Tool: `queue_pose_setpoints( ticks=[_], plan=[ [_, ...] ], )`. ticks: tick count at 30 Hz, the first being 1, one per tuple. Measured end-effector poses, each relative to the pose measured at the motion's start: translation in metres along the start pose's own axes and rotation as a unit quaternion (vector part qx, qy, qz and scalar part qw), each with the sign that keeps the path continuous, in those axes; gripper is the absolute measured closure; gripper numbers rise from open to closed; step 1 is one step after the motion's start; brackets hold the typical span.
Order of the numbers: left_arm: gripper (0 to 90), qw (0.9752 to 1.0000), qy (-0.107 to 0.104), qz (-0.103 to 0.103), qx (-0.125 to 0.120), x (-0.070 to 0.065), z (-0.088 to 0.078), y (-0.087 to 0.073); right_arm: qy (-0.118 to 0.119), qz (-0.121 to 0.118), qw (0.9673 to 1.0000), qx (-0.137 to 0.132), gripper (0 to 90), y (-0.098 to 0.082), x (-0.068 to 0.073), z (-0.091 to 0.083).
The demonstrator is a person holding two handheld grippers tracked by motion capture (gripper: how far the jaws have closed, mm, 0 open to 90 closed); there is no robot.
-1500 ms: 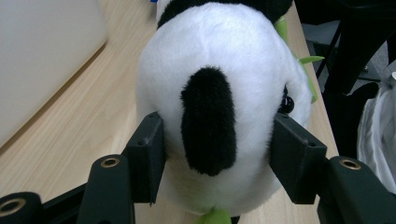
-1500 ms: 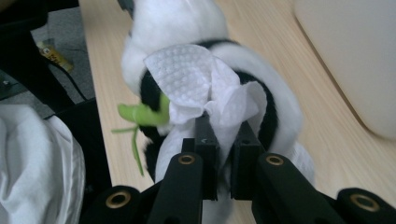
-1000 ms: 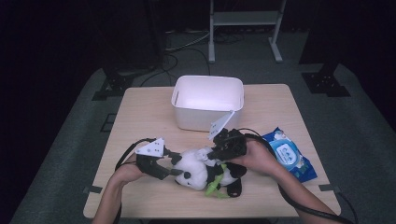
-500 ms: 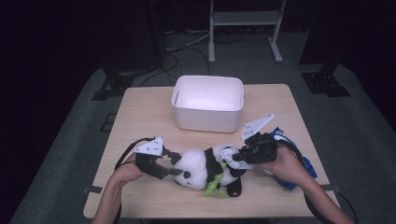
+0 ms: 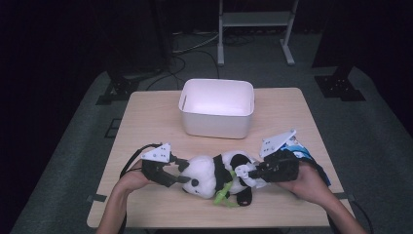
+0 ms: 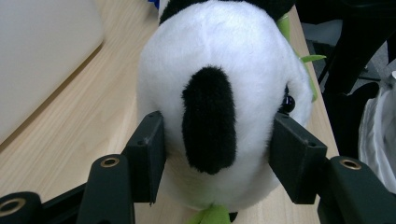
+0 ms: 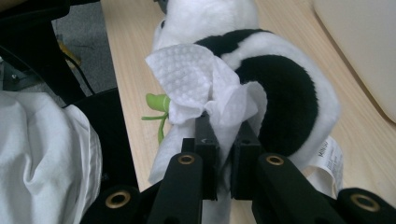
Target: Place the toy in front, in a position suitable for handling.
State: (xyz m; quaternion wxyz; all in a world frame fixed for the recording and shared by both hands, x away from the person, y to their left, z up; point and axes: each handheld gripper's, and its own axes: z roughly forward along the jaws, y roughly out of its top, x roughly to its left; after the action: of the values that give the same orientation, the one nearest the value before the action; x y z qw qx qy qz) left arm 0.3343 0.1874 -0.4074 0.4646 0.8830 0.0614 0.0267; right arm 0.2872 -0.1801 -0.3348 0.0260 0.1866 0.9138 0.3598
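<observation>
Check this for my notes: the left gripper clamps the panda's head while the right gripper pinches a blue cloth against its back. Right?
Not quite. The left gripper does clamp the panda's head, but what the right gripper pinches against the panda's back is a white wipe, not a blue cloth. The right gripper view shows it.

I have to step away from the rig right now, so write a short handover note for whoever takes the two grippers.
Left gripper: shut on the panda plush, pads on either side of its head, pinning it to the table.
Right gripper: shut on a white wipe, held against the panda's back.
Also on the table: white bin behind the panda, blue wipe packet by the right hand.
Done: wipe pulled, panda steadied.
Left, most likely: wipe the plush down, then put things away; how much is already wiped cannot be told.
</observation>
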Motion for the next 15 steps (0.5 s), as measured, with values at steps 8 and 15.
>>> queue_pose_setpoints(
  ticks=[8,15],
  plan=[
    [41.2,1.0,0.0,0.002,0.0,-0.001,0.001,0.001,0.006,-0.033,0.9993,0.015,83.4,0.024,0.005,0.018],
    [41.6,1.0,0.001,0.006,-0.001,-0.002,0.001,0.001,0.014,-0.042,0.9988,0.02,83.4,0.055,-0.004,0.039]
  ],
)
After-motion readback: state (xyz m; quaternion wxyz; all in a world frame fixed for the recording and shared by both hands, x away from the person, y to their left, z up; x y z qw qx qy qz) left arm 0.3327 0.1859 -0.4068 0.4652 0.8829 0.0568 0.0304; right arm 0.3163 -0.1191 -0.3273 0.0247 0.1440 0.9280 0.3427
